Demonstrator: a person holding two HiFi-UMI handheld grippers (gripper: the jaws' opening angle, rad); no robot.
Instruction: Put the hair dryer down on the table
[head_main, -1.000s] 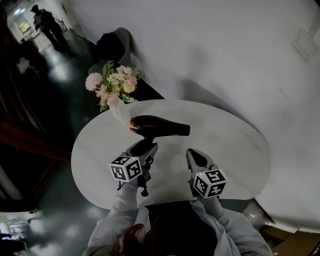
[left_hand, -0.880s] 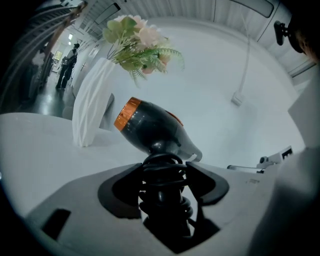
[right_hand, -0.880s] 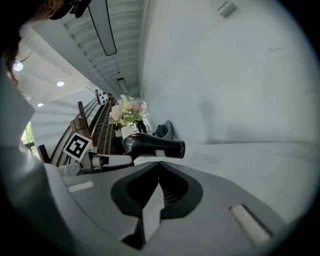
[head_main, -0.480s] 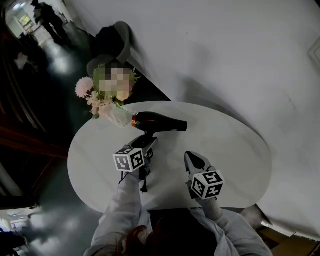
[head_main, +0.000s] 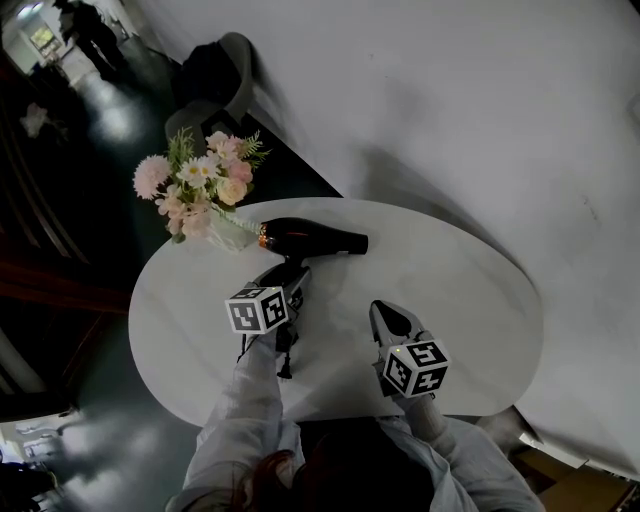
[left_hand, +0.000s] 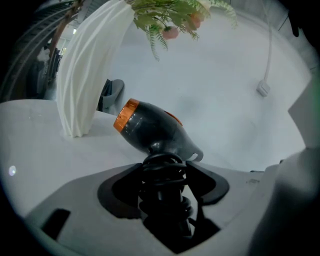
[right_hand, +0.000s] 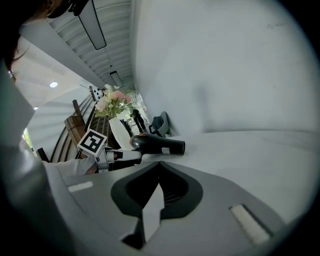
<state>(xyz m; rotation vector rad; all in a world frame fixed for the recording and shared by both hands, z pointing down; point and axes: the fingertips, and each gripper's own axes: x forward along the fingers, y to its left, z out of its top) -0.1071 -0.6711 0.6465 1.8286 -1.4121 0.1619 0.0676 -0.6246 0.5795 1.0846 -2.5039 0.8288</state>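
The black hair dryer (head_main: 312, 239) with an orange rear ring lies level over the far side of the white oval table (head_main: 460, 290), its back end close to the vase. My left gripper (head_main: 289, 281) is shut on its handle, which has the cord coiled round it (left_hand: 161, 172). In the left gripper view the dryer's body (left_hand: 150, 127) tilts up beyond the jaws. Whether the barrel rests on the tabletop I cannot tell. My right gripper (head_main: 392, 318) hovers over the near middle of the table, shut and holding nothing; its view shows the dryer (right_hand: 160, 144) ahead to the left.
A white ribbed vase (left_hand: 87, 65) with pink and cream flowers (head_main: 195, 180) stands at the table's far left edge, just left of the dryer. A dark chair (head_main: 215, 85) sits beyond it. A white wall runs behind the table. People stand in the dark corridor at upper left.
The left gripper has carried the hair dryer away from me and slightly left, so its orange end now sits beside the vase. The right gripper has barely moved.
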